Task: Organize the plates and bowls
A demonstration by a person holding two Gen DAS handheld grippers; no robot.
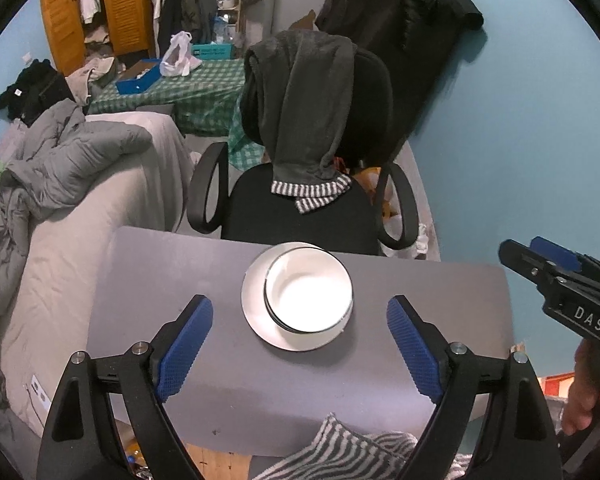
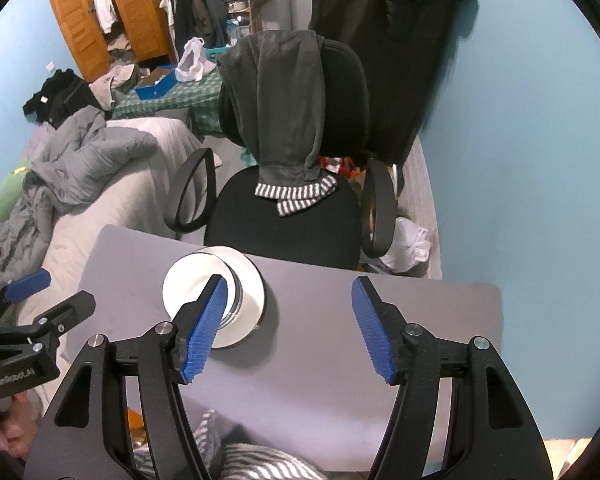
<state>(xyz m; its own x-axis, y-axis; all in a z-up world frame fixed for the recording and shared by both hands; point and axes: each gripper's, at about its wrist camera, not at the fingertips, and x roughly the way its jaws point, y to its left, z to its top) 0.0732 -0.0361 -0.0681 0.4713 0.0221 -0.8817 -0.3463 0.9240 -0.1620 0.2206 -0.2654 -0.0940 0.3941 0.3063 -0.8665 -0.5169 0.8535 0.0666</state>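
Left wrist view: left gripper (image 1: 300,346) w/ fingers spread wide apart, nothing btwn them, hovering above a smooth matte grey table (image 1: 172,280) w/ rounded corners. Pads (image 1: 186,346) are blue, ribbed rubbery texture, on black rigid arms w/ round metal pivots. Bowl (image 1: 309,290), round, glossy white w/ thin dark rim, looks like a nested stack of bowls (rim edges visible at its left side), sits on a flat round white plate (image 1: 260,320), off-centre toward plate's far-right. Stack is near table's far edge, centre, just ahead of the open fingers, not touched.

Right gripper (image 1: 538,262) shows at right edge of this view, black body, blue pad; in right wrist view (image 2: 290,326) its fingers are also wide apart & empty, over bare table to the right of the plate (image 2: 256,292). Its left pad (image 2: 204,330) overlaps bowl (image 2: 188,284) in view; contact can't be told.

Behind table: black office chair (image 1: 300,216), looped armrests, w/ fuzzy dark grey garment (image 1: 304,108) w/ striped knit cuffs draped over backrest. Left: bed w/ puffy grey quilted jacket (image 1: 72,160). Striped cloth (image 1: 340,456) at near edge.
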